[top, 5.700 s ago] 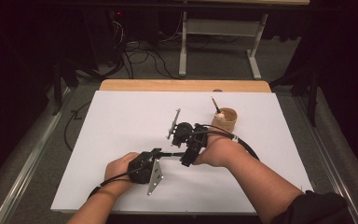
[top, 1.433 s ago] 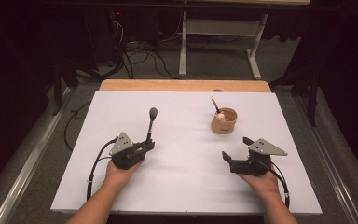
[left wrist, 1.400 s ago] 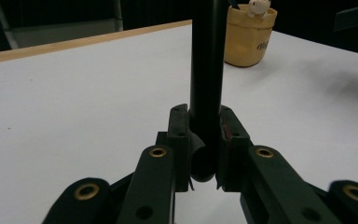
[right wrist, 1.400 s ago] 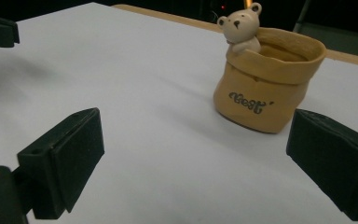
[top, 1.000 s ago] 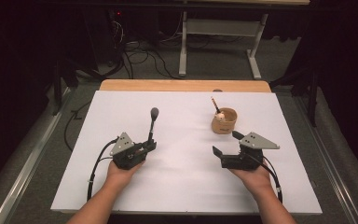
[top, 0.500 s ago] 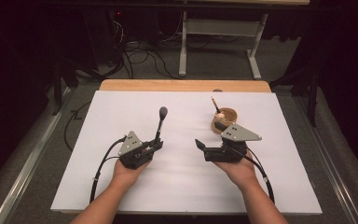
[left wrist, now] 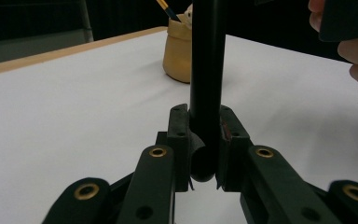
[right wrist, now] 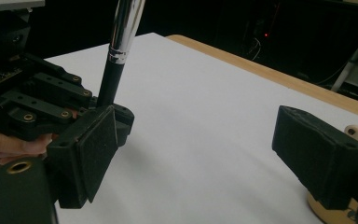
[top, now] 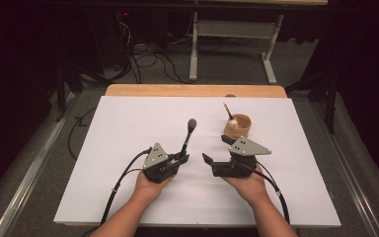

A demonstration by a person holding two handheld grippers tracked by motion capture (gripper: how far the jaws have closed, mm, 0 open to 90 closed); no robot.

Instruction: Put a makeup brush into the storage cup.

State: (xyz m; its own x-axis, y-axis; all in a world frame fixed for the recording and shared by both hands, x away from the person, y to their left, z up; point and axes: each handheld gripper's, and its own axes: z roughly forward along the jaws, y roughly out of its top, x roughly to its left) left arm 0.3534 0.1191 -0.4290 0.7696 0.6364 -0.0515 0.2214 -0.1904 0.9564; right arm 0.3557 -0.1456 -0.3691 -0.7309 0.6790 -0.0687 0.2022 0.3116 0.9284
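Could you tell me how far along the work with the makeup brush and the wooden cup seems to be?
Done: the left claw is clamped on the handle of the black brush, holding it upright. In hand: the right claw, open with nothing between its pads, faces the brush. Left, probably: passing it over or dropping it into the wooden cup, which already holds another brush.

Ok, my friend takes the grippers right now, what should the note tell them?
Left gripper: shut on the brush by its black handle, bristles up.
Right gripper: open, nothing between the jaws, which have just been closing a little; it points at the left gripper.
Cup: on the white table behind the right gripper, with another brush already standing in it.
Done: the brush is lifted off the table.
Left, probably: pass the brush to the right gripper or put it straight into the cup.
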